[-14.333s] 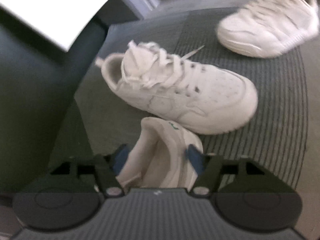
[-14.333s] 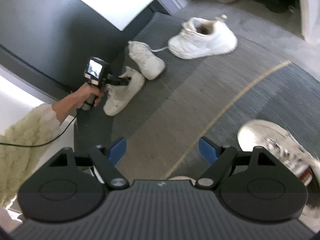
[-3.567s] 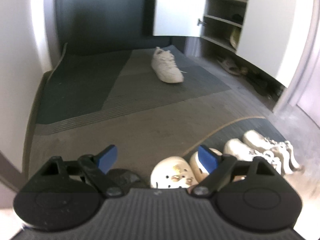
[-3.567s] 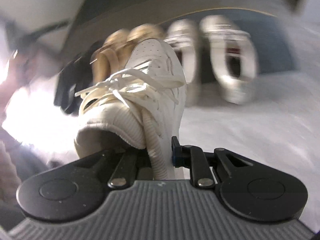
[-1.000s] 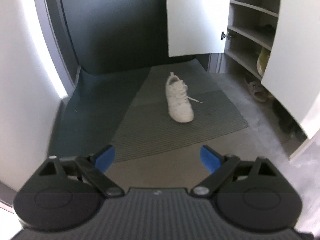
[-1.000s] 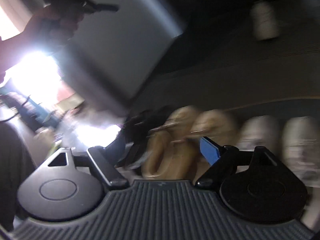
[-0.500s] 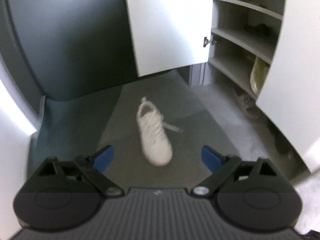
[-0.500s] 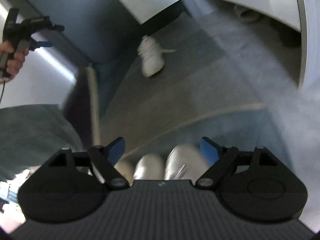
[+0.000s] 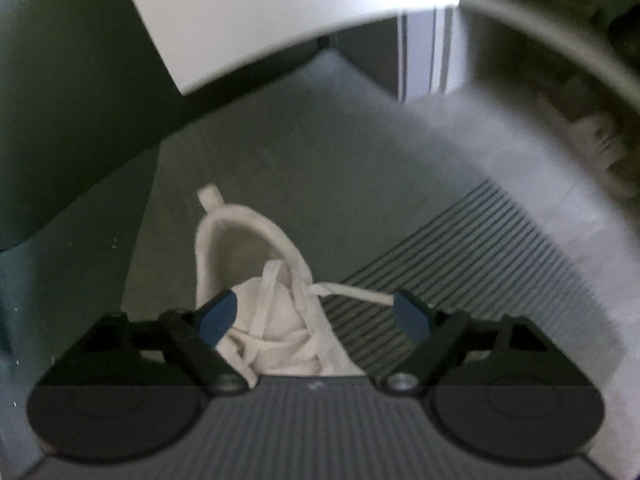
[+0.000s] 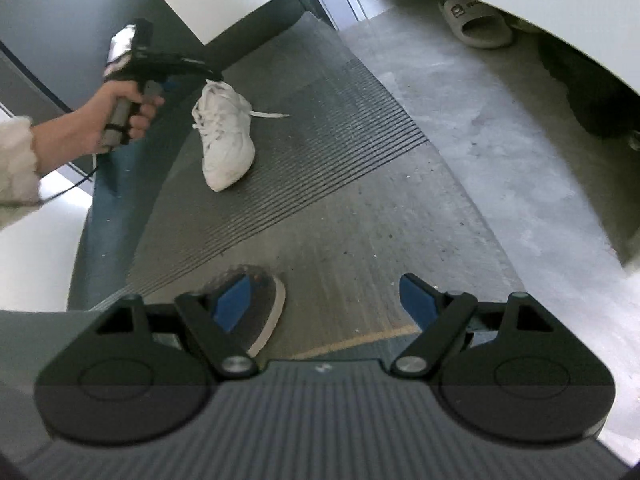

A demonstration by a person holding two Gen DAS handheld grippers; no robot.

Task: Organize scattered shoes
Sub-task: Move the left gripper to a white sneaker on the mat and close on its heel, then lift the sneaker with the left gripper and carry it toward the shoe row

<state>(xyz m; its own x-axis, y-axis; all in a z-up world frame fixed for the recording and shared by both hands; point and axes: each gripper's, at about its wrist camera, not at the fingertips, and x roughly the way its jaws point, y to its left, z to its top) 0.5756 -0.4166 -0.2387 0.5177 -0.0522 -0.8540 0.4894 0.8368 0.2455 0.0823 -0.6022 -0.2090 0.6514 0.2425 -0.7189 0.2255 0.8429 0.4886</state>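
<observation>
A white lace-up sneaker (image 9: 256,280) lies on the grey floor mat (image 9: 328,184), heel away from me, one lace trailing right. My left gripper (image 9: 316,316) is open just above it, its left blue pad over the shoe's laces, jaws not closed on it. In the right wrist view the same sneaker (image 10: 224,136) lies on the ribbed mat with the left gripper (image 10: 208,76) held at its heel. My right gripper (image 10: 328,300) is open and empty above the floor.
A white cabinet door (image 9: 280,12) hangs open above the mat. A grey slide sandal (image 10: 476,24) lies under the cabinet, with a dark shoe (image 10: 596,92) to its right. The person's dark shoe toe (image 10: 260,300) stands by my right gripper.
The left gripper has dropped down close to the white sneaker, which now fills its lower view. The right gripper has swung up from the shoe row toward the mat.
</observation>
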